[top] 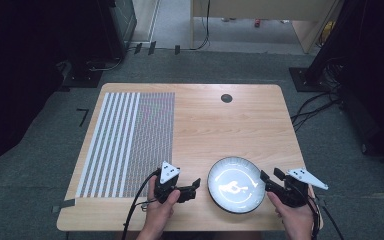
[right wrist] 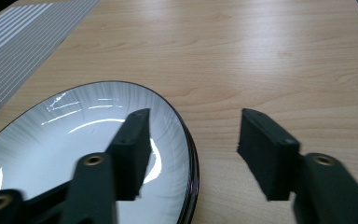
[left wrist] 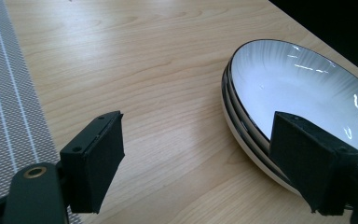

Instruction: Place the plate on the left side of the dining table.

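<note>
Round plates (top: 236,184), stacked, rim up

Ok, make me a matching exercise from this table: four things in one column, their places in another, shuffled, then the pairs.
Things:
1. white dark-rimmed plate stack
2. grey striped woven mat
3. small round black hole cover
4. left gripper

Places:
A. far edge of the wooden table
B. table's left part
C. just left of the plates
D. near edge, between both grippers

Pairs: 1-D, 2-B, 3-A, 4-C
</note>
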Available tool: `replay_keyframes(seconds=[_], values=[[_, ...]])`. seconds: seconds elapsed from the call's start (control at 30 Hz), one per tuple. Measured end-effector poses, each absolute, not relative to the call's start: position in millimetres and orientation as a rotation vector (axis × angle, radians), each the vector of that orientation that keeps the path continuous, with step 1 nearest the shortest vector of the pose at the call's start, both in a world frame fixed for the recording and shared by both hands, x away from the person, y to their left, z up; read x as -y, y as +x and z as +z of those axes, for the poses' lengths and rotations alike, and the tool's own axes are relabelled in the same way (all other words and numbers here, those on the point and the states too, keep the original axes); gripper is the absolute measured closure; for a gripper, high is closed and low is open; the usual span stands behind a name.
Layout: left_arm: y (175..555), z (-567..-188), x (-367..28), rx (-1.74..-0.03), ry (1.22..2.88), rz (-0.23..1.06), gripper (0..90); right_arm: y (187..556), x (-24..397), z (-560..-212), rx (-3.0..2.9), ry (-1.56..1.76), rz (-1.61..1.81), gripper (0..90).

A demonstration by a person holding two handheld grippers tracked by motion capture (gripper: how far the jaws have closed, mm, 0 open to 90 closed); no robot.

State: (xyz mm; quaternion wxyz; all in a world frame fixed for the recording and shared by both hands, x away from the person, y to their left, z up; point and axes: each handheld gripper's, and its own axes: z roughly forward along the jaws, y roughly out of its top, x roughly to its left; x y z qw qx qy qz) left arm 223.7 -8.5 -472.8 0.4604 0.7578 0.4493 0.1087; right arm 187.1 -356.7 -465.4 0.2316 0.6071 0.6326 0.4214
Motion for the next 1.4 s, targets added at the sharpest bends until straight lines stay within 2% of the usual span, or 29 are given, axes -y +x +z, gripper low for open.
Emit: replay_keyframes(seconds=[0.07,0.23,0.43,0.57,0.63,0.7,1.03,1.4], values=[[224,-474,12,-1.103,1.864,0.259,18.0,186,356,-466,-1.746,1.651,1.163,52.6],[223,-475,19,-1.092,1.861,0.23,18.1,185,357,-467,-1.72,1.66,1.194,54.6],[221,-476,28,-1.064,1.846,0.187,18.0,186,360,-472,-1.756,1.749,1.179,61.2],[220,-477,35,-1.05,1.853,0.158,19.3,186,362,-474,-1.75,1.825,1.232,72.4],[219,-478,39,-1.065,1.866,0.16,27.1,187,361,-477,-1.765,1.843,1.203,78.5],[219,-480,41,-1.087,1.876,0.143,34.9,187,360,-480,-1.771,1.864,1.172,80.7],[220,-488,49,-1.07,1.923,0.015,65.4,186,360,-483,-1.756,1.911,1.177,84.9],[223,-488,51,-1.085,1.935,0.017,68.4,184,352,-478,-1.751,1.933,1.128,80.8]])
